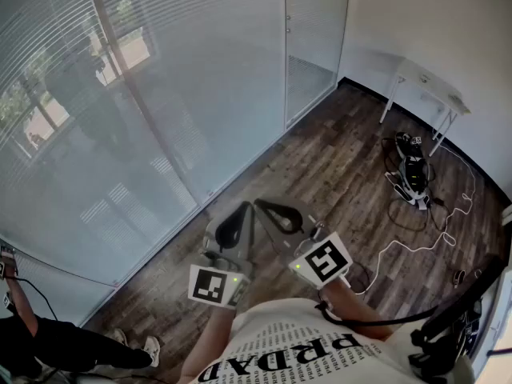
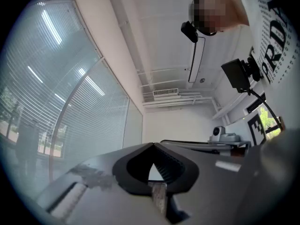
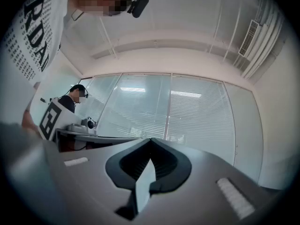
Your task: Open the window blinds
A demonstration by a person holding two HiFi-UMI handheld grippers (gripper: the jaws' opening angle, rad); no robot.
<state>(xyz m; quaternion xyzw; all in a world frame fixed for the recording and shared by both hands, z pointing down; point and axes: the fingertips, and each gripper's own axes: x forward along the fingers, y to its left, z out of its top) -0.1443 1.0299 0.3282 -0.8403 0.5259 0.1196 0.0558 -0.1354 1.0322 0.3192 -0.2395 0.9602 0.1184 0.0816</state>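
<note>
Closed slatted window blinds (image 1: pixel 152 94) cover the glass wall on the left of the head view, with trees faintly visible through them. Both grippers are held close to my chest, well short of the blinds. My left gripper (image 1: pixel 243 207) is shut with nothing in it, its tips touching (image 2: pixel 153 144). My right gripper (image 1: pixel 258 206) is beside it, also shut and empty (image 3: pixel 151 139). The two tips nearly meet each other. The blinds (image 2: pixel 56 93) fill the left of the left gripper view, and the blinds (image 3: pixel 178 111) lie straight ahead in the right gripper view. No cord or wand can be made out.
A white table (image 1: pixel 428 82) stands at the far right wall. A device with trailing cables (image 1: pixel 410 174) lies on the wooden floor (image 1: pixel 320 166). Another person (image 1: pixel 48 342) stands at the lower left. A narrow glass panel (image 1: pixel 316 38) closes the far corner.
</note>
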